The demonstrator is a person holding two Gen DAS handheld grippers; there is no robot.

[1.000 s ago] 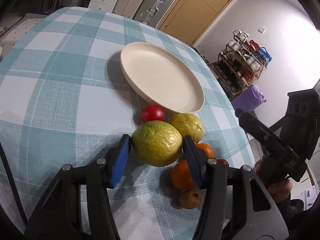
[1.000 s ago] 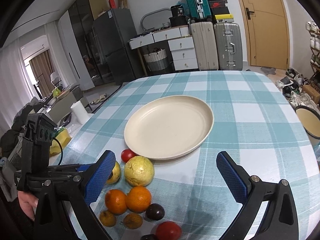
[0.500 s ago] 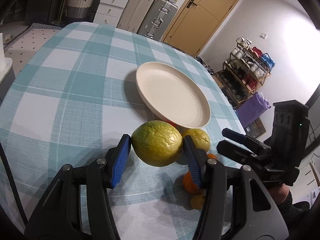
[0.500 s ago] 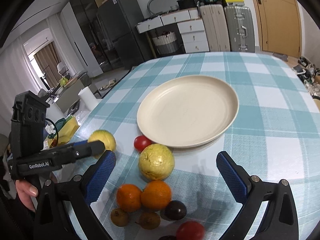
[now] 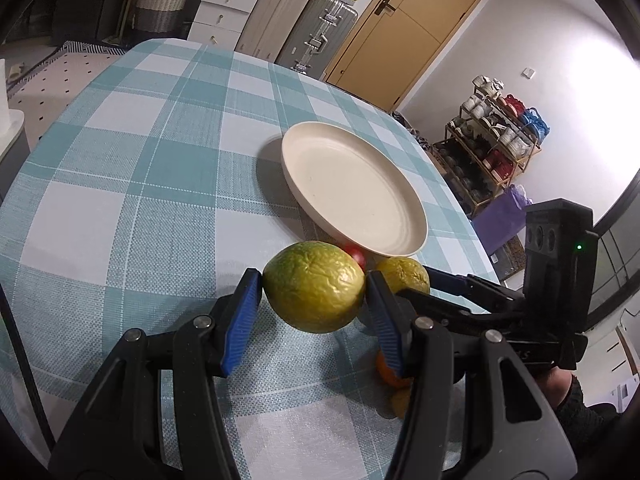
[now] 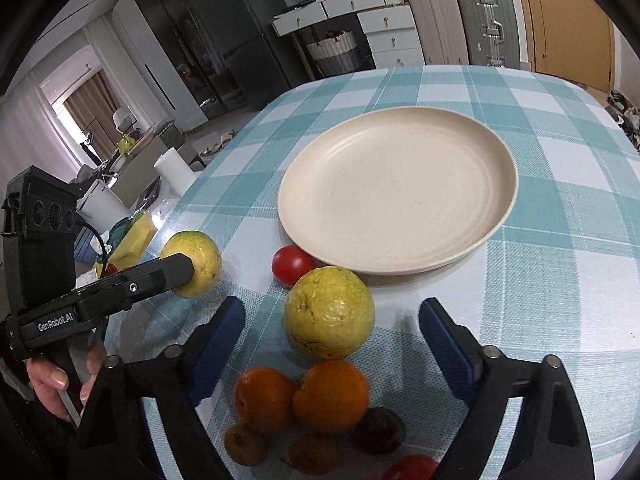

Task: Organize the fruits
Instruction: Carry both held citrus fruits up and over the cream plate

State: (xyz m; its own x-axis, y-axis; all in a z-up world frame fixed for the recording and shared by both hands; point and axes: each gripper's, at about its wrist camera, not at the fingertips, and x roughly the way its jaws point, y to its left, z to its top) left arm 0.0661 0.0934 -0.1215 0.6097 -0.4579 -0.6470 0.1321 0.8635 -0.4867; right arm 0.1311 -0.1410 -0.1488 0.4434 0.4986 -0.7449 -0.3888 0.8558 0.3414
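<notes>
My left gripper point(image 5: 314, 280) is shut on a green-yellow fruit point(image 5: 316, 296) and holds it just above the cloth, short of the empty cream plate point(image 5: 352, 188). The right wrist view shows that gripper point(image 6: 176, 276) and its fruit point(image 6: 198, 258) at the left. My right gripper point(image 6: 332, 308) hangs over a second yellow fruit point(image 6: 330, 312). Its jaws are closing with the fruit between them, and the pads stand clear of it. A red tomato point(image 6: 292, 266) lies against the plate point(image 6: 396, 192). Two oranges point(image 6: 330, 394), a dark plum point(image 6: 378, 428) and small brown fruits point(image 6: 244, 442) lie nearer.
The round table carries a teal checked cloth point(image 5: 120, 200). Suitcases point(image 5: 316, 36), white drawers point(image 5: 224, 12) and a door stand behind it. A shoe rack point(image 5: 496, 148) is at the right. A hand point(image 6: 52, 380) grips the left gripper's handle.
The left gripper has carried its fruit up off the cloth and a little away from the pile. The right gripper has come down over the second yellow fruit and its jaws have narrowed.
</notes>
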